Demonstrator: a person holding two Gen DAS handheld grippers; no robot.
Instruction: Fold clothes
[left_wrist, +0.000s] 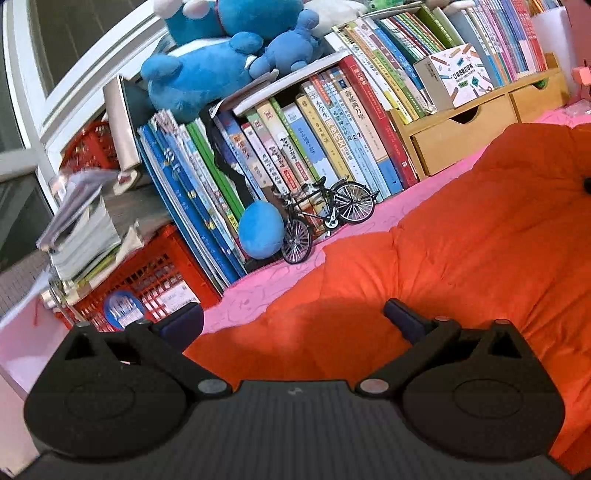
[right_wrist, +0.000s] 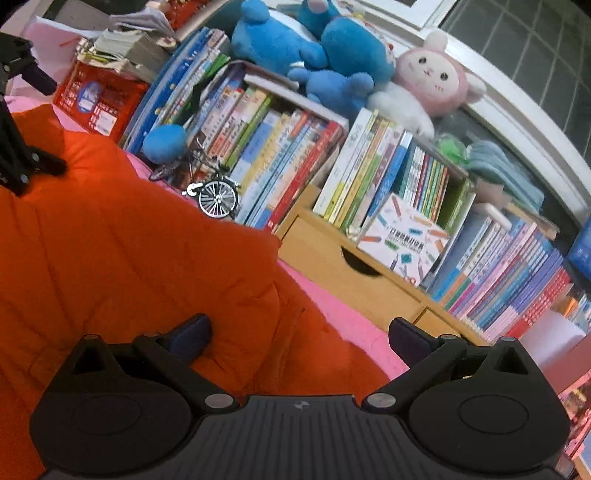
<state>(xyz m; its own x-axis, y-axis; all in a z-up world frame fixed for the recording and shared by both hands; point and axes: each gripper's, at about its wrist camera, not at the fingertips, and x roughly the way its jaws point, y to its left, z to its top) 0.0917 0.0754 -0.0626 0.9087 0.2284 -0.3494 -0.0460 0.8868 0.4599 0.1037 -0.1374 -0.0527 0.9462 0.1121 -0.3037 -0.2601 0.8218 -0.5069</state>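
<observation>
An orange padded jacket (left_wrist: 461, 258) lies spread on a pink cloth (left_wrist: 251, 291) that covers the surface. In the left wrist view the jacket fills the area from 6 o'clock to 3 o'clock. The left gripper (left_wrist: 293, 317) hangs just above its near edge with the fingers wide apart and nothing between them. One dark blue pad (left_wrist: 400, 317) is over the orange fabric, the other is over the pink cloth; I cannot tell if they touch.

In the right wrist view the jacket (right_wrist: 129, 266) covers the side from 6 o'clock to 10 o'clock. The right gripper (right_wrist: 299, 336) is also wide open and holds nothing. Its left pad (right_wrist: 192, 336) is over the jacket and its right pad is over the pink cloth. The left gripper shows at 10 o'clock in this view.

Behind the jacket, at 12 o'clock, stand rows of children's books (left_wrist: 332, 122), with blue plush toys (left_wrist: 221, 62) on top. A small model bicycle (left_wrist: 325, 218) stands before the books. A wooden drawer unit (right_wrist: 332, 269) is near the right side of the jacket.
</observation>
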